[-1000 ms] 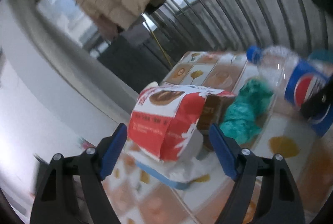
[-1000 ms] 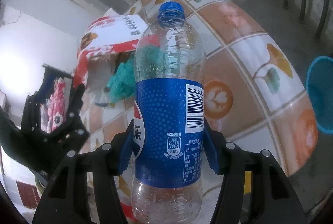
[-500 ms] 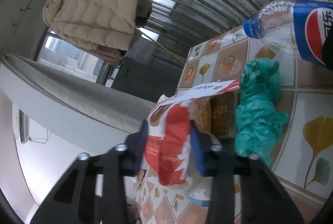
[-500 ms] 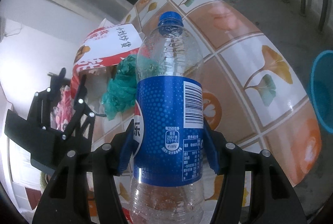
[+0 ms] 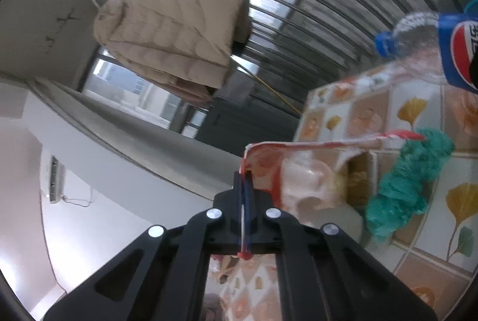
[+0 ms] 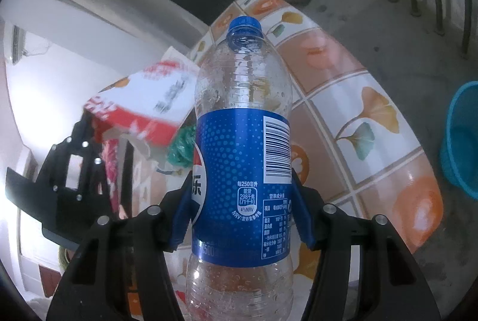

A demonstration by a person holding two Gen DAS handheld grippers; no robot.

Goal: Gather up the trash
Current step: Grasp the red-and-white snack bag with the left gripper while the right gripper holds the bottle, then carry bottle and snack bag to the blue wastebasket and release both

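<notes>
My left gripper [image 5: 244, 195] is shut on the edge of a red and white paper food bag [image 5: 301, 168] and holds it lifted over the tiled table [image 5: 418, 100]. The bag also shows in the right wrist view [image 6: 143, 109], with the left gripper [image 6: 74, 171] below it. My right gripper [image 6: 242, 201] is shut on an empty Pepsi bottle [image 6: 242, 159] with a blue cap, held upright above the table; the bottle also shows in the left wrist view [image 5: 418, 37]. A crumpled green plastic bag [image 5: 409, 183] lies on the table beside the paper bag.
A teal bin [image 6: 463, 139] stands on the floor to the right of the table [image 6: 343, 88]. A beige quilted jacket [image 5: 173, 34] hangs by the metal window bars [image 5: 313, 7]. A brown carton [image 5: 355, 180] sits behind the paper bag.
My left gripper has shut fully on the paper bag's edge and lifted it. My right gripper has raised the bottle slightly and kept its hold.
</notes>
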